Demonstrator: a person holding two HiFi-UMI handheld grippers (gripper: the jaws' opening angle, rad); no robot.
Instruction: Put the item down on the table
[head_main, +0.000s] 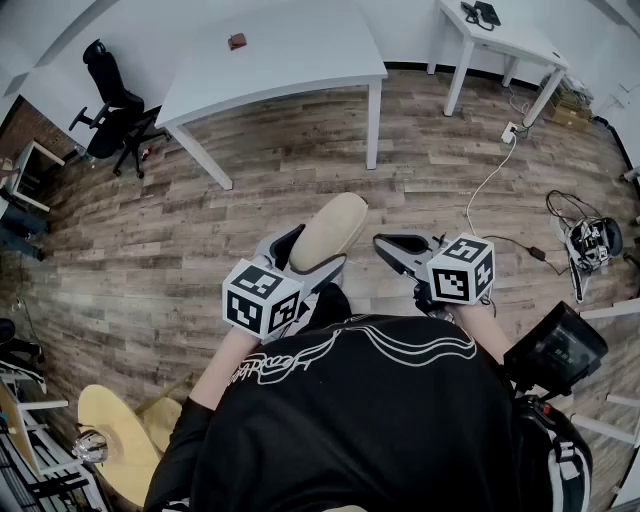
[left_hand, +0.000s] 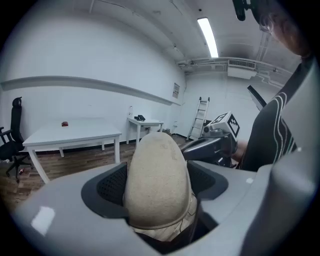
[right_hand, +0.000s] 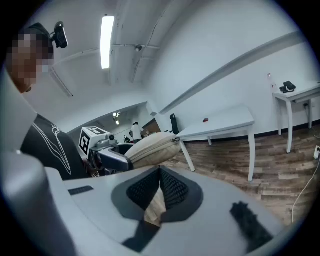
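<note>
A beige zippered pouch (head_main: 328, 230) is clamped in my left gripper (head_main: 312, 262), held in the air over the wooden floor in front of the person. In the left gripper view the pouch (left_hand: 157, 175) fills the space between the wide-standing jaws and pokes out past them. My right gripper (head_main: 392, 250) hovers just right of it, apart from the pouch. Its jaws meet at the tips with nothing between them (right_hand: 160, 172). From the right gripper view the pouch (right_hand: 150, 147) lies sideways in the left gripper. A white table (head_main: 270, 55) stands ahead.
A small red-brown object (head_main: 237, 41) sits on the white table. A second white table (head_main: 500, 40) with a black item is at the far right, an office chair (head_main: 110, 100) at the left. Cables and a power strip (head_main: 508, 132) lie on the floor at right, a yellow seat (head_main: 110, 430) bottom left.
</note>
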